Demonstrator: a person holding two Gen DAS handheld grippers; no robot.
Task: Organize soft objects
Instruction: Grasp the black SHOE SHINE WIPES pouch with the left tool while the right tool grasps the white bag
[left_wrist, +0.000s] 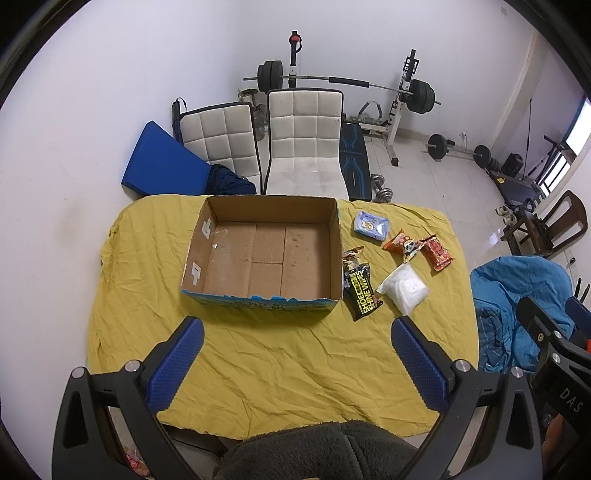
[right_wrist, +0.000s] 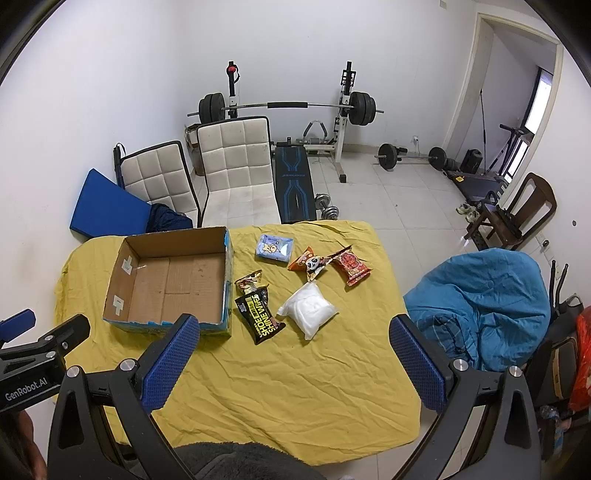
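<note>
An open, empty cardboard box (left_wrist: 266, 254) (right_wrist: 173, 284) stands on the yellow-clothed table (left_wrist: 280, 362) (right_wrist: 295, 373). To its right lie soft packs: a black shoe wipes pack (left_wrist: 361, 295) (right_wrist: 260, 317), a small brown snack pack (left_wrist: 352, 256) (right_wrist: 250, 281), a white bag (left_wrist: 404, 288) (right_wrist: 308, 310), a blue tissue pack (left_wrist: 371, 224) (right_wrist: 274, 248), an orange panda pack (left_wrist: 400, 244) (right_wrist: 308, 263) and a red pack (left_wrist: 436, 252) (right_wrist: 351, 266). My left gripper (left_wrist: 295, 363) is open and empty above the near table. My right gripper (right_wrist: 291, 363) is open and empty too.
Two white chairs (left_wrist: 303, 140) (right_wrist: 236, 166) stand behind the table, with a blue mat (left_wrist: 162, 162) and a weight bench with barbell (right_wrist: 291, 107) beyond. A blue blanket heap (right_wrist: 480, 306) lies on the right. A dark fleece (left_wrist: 317, 450) is at the near edge.
</note>
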